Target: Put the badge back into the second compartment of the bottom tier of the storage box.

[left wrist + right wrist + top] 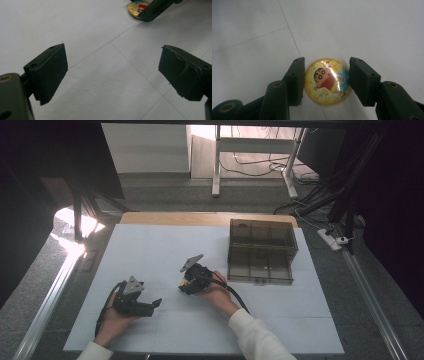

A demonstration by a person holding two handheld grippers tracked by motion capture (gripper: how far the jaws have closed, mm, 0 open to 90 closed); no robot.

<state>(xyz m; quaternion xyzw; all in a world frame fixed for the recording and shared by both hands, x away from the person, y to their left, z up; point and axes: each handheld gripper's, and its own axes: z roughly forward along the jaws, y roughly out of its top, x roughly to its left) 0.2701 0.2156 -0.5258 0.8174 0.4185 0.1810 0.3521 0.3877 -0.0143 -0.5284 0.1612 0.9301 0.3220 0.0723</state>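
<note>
Grasp step, by my reading: right gripper [326, 82] has its jaws clamped on the two opposite edges of the round cartoon badge [327, 81], which lies flat on the white table sheet [150, 245], near the middle and left of the smoked plastic box [261, 251]. Left gripper [113, 75] rests apart at the sheet's near left, jaws wide, nothing between them — the badge [137, 7] shows beyond it. Next move likely calls for a straight lift without tilting; the hold is on a thin domed rim and could slip. Badge is a disc — no long axis; printed face up, figure's head toward the jaw tips.
</note>
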